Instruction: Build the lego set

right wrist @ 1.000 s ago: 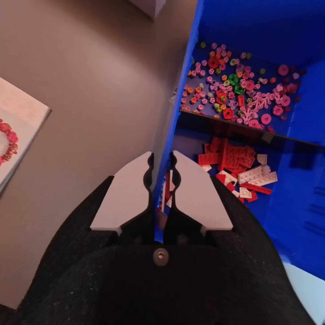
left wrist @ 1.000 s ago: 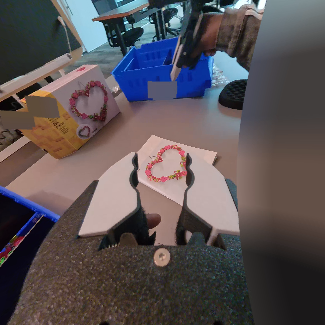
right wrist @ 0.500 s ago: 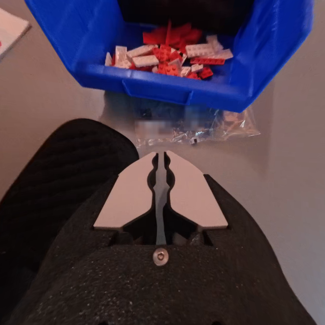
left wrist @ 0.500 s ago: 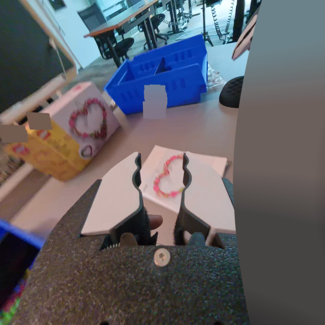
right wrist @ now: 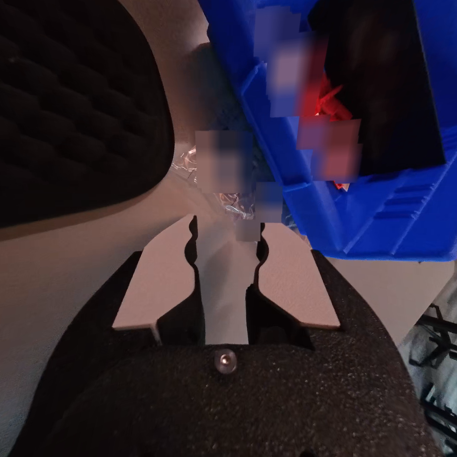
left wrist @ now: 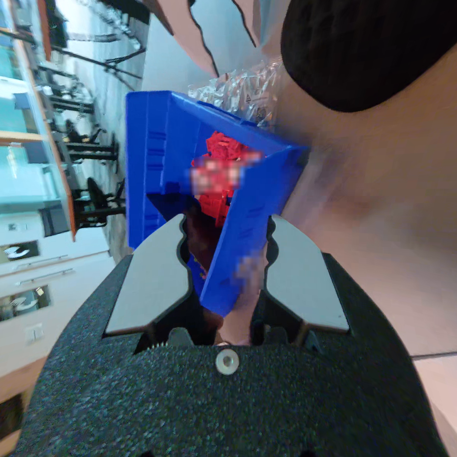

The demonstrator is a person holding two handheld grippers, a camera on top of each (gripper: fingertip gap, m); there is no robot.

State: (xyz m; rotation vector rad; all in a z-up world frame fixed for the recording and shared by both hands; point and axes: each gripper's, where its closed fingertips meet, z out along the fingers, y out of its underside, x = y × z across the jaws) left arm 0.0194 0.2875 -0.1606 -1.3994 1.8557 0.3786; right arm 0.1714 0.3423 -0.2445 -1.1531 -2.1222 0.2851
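A blue bin (left wrist: pixel 257 197) holds red bricks (left wrist: pixel 222 146). The left wrist view is rolled on its side. My left gripper (left wrist: pixel 226 217) is open, with the bin's near wall and corner between its fingers and a gap on each side. In the right wrist view the same bin (right wrist: pixel 321 210) fills the upper right, with red bricks (right wrist: pixel 329 99) inside. My right gripper (right wrist: pixel 228 220) is open and empty, low over the table just in front of the bin. The right gripper's pale fingers (left wrist: pixel 184 24) show at the top edge of the left view.
Clear plastic bags (right wrist: pixel 237 200) lie on the table against the bin's outer wall; they also show in the left view (left wrist: pixel 247 94). A black textured pad (right wrist: pixel 74 111) lies left of the bags, seen at the upper right in the left view (left wrist: pixel 358 49). Office desks and chairs stand beyond. The grippers' ends are close to 20 cm from one another.
My left gripper has rolled sideways and moved from above the booklet to the blue bin, its fingers now astride the wall. My right gripper has opened and shifted beside the bin's corner.
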